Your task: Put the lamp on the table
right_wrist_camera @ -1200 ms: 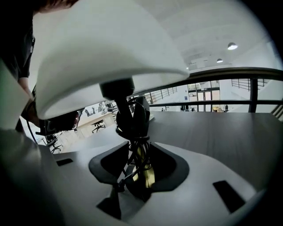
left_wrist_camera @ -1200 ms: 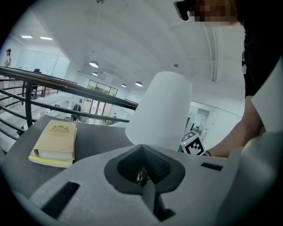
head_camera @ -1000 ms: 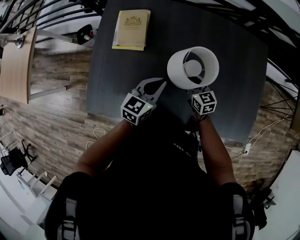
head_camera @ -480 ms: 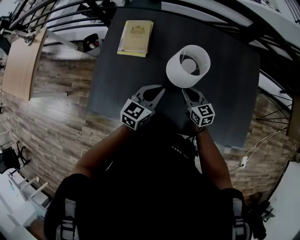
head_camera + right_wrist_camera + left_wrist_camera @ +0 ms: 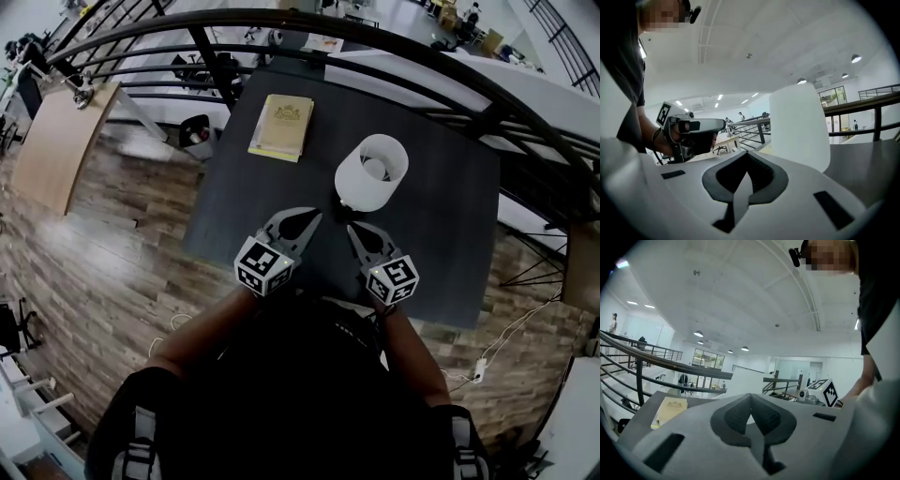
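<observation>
The lamp (image 5: 371, 171), with its white drum shade, stands upright on the dark table (image 5: 441, 234), with no gripper touching it. My right gripper (image 5: 352, 229) hovers just in front of it. Its jaws have just been closing and now meet with nothing between them. In the right gripper view the shade (image 5: 799, 126) rises beyond the joined tips of the right gripper (image 5: 746, 154). My left gripper (image 5: 313, 217) hangs to the left of the lamp, also shut and empty, as its own view of the left gripper (image 5: 750, 395) shows.
A tan book (image 5: 281, 127) lies at the table's far left part. A curved black railing (image 5: 450, 70) runs behind the table, and wood floor (image 5: 103, 244) lies to the left. A cable and plug (image 5: 480, 373) lie on the floor at the right.
The right gripper has come away from the lamp and its jaws have closed. Both grippers have drawn back toward me and risen. The lamp stays standing on the table.
</observation>
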`<state>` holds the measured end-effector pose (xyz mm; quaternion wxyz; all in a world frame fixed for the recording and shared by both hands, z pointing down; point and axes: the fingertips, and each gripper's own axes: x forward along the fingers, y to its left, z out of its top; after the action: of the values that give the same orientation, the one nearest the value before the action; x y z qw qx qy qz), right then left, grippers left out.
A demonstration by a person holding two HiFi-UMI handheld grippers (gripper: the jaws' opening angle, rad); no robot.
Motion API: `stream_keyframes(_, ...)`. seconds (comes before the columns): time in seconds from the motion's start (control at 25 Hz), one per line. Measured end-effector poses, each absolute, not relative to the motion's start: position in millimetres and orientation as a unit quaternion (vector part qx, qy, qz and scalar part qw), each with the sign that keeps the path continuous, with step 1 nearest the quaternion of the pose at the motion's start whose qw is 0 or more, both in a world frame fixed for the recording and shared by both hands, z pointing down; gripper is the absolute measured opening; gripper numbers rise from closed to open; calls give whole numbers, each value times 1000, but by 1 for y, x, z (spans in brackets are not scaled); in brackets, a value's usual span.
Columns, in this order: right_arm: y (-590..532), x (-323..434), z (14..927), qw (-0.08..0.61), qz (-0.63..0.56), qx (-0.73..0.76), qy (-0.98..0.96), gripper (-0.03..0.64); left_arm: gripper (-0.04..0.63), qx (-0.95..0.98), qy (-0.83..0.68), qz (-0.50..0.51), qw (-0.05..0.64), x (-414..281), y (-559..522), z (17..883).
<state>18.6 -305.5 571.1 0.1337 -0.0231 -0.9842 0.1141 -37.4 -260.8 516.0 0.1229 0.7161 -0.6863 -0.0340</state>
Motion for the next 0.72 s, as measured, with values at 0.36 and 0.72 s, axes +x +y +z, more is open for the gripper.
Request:
stream_keyframes(0.36, -229, 20, 520, 95, 126, 6, -987, 15, 9, 740, -662, -53, 103, -16, -194, 484)
stream_keyframes(0.72, -118, 19, 519, 83, 131, 5, -988, 15, 9, 741, -660, -61, 102, -10, -82, 490)
